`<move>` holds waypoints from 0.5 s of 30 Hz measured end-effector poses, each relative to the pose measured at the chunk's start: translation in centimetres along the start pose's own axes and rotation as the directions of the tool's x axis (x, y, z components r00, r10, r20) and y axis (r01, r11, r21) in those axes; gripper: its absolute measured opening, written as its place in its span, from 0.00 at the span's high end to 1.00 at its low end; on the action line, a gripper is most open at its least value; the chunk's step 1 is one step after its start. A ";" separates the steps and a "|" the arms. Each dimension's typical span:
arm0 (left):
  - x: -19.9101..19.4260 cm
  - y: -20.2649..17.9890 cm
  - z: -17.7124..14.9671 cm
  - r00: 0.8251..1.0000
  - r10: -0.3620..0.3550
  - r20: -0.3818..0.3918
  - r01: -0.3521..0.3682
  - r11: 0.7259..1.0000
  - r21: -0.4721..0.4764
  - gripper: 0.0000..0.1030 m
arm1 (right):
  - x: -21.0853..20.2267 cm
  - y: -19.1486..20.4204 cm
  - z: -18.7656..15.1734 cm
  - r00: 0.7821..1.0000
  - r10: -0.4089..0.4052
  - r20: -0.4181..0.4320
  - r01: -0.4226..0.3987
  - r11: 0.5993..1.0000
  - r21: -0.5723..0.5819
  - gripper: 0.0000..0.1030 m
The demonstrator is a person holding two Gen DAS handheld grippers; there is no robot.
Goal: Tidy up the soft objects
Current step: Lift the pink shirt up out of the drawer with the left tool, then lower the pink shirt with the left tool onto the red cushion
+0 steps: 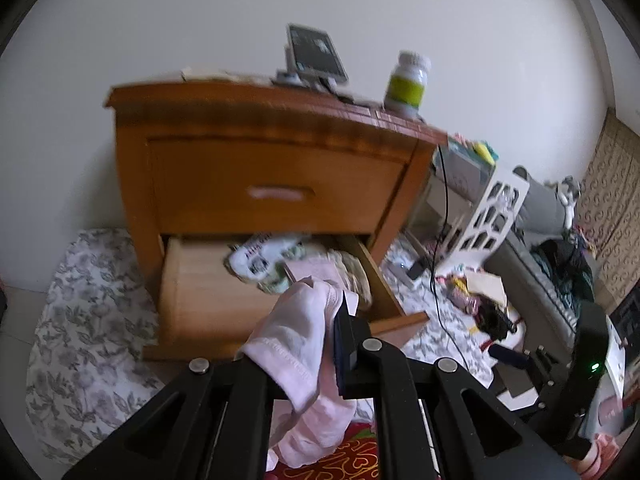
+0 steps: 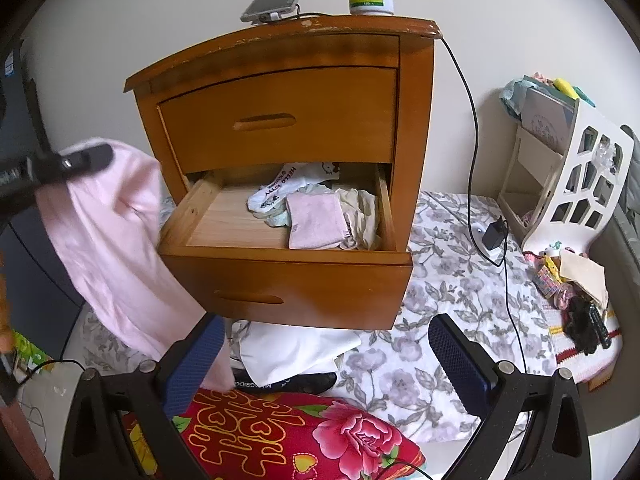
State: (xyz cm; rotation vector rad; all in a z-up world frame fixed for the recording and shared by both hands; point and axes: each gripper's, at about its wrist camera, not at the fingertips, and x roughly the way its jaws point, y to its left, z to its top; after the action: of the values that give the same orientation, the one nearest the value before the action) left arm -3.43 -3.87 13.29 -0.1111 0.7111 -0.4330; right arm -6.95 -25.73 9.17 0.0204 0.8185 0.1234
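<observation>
Bedroom floor, orange wooden nightstand (image 2: 280,120): left gripper (image 1: 320,344) pinches a pale pink cloth (image 1: 296,336), right gripper (image 2: 326,360) gapes empty; next, probably drop it into the open bottom drawer (image 2: 224,220).

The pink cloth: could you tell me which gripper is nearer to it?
Left. The left gripper is shut on the pink cloth; the right gripper is open beside its hanging end.

Glossy varnished wooden nightstand (image 2: 280,120), soft matt pink cloth (image 2: 108,248), matt black plastic grippers, textured blue pads (image 2: 460,364).
</observation>
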 end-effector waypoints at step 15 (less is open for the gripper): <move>8.4 0.1 -7.1 0.956 -0.044 -0.289 0.032 0.999 -0.044 0.92 | 1.2 -0.5 -0.2 1.000 -0.001 -0.030 0.001 1.000 0.005 0.00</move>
State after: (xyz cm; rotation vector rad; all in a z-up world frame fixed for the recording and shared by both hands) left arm -2.40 -6.95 2.79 -0.0986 1.0082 -0.4779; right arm -6.25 -26.04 8.09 0.0231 0.8488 0.1207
